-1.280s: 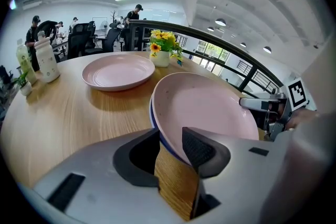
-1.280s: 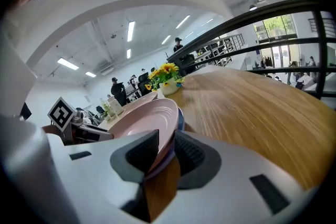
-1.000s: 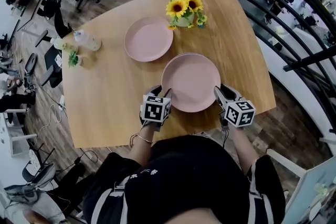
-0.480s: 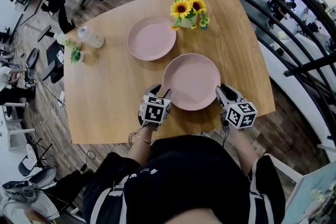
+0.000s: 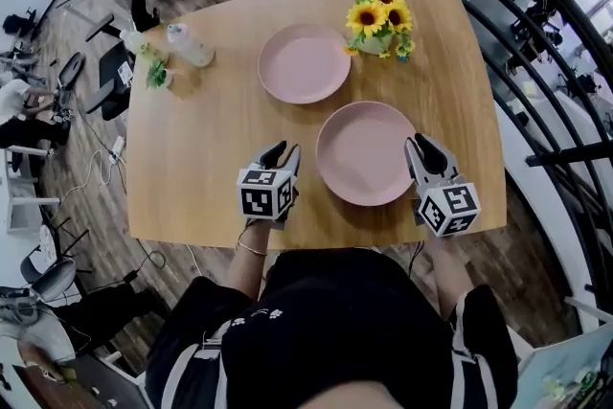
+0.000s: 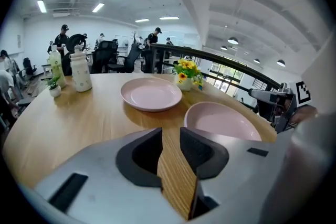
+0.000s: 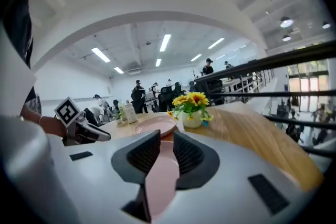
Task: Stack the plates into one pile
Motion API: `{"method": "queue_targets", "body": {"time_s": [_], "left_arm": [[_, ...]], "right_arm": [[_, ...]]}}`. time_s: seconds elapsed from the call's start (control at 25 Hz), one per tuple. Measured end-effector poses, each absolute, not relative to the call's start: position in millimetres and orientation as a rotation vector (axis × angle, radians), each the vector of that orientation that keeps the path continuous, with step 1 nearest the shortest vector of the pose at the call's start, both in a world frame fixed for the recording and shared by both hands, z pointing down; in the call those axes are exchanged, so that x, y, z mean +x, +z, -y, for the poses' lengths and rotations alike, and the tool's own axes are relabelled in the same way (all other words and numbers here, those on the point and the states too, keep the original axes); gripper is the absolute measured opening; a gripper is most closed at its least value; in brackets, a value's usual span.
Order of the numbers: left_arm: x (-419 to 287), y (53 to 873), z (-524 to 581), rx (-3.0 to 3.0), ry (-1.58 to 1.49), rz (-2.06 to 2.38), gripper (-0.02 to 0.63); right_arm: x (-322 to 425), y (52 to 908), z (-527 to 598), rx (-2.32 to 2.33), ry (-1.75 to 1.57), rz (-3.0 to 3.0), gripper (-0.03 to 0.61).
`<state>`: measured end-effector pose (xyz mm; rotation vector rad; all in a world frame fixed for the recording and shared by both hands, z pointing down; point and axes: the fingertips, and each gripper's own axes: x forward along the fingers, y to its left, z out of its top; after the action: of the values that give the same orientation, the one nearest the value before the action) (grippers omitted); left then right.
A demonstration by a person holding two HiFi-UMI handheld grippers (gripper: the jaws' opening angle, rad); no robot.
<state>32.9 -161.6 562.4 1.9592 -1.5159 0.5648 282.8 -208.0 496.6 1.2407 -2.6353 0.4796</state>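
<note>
The near plate [image 5: 366,153] is on my side of the sunflower pot [image 5: 381,17], its rim pinched in the narrow jaws of my right gripper [image 5: 419,147]. The far plate [image 5: 305,62] sits just left of that pot on the worktop [image 5: 206,158]. I judge I should lift level, clear the pot and lower it centred. My left gripper [image 5: 283,151], jaws just closing halfway on nothing, points downward, farther from the pot.
</note>
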Motion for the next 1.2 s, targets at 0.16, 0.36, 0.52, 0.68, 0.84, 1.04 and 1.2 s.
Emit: {"method": "queue_targets", "body": {"time_s": [0.16, 0.36, 0.52, 0.68, 0.84, 1.04, 1.2], "left_arm": [[3, 540, 170, 1.989, 0.444, 1.568, 0.056], [-39, 523, 193, 2.013, 0.384, 1.613, 0.032], [-69, 518, 212, 2.005, 0.392, 1.655, 0.034], [-92, 523, 229, 1.994, 0.380, 1.626, 0.041], [-95, 538, 245, 1.995, 0.393, 1.535, 0.143], [-96, 558, 263, 1.965, 0.391, 1.468, 0.157], [-89, 578, 281, 1.930, 0.389, 1.398, 0.170]], "right_arm": [[236, 469, 227, 1.115, 0.292, 2.699, 0.081], [178, 451, 252, 1.031, 0.235, 2.747, 0.078], [150, 450, 278, 1.033, 0.210, 2.732, 0.074], [124, 461, 302, 1.025, 0.219, 2.702, 0.074], [111, 488, 325, 1.035, 0.282, 2.641, 0.078], [115, 528, 347, 1.061, 0.309, 2.496, 0.107], [118, 544, 364, 1.041, 0.304, 2.421, 0.130]]}}
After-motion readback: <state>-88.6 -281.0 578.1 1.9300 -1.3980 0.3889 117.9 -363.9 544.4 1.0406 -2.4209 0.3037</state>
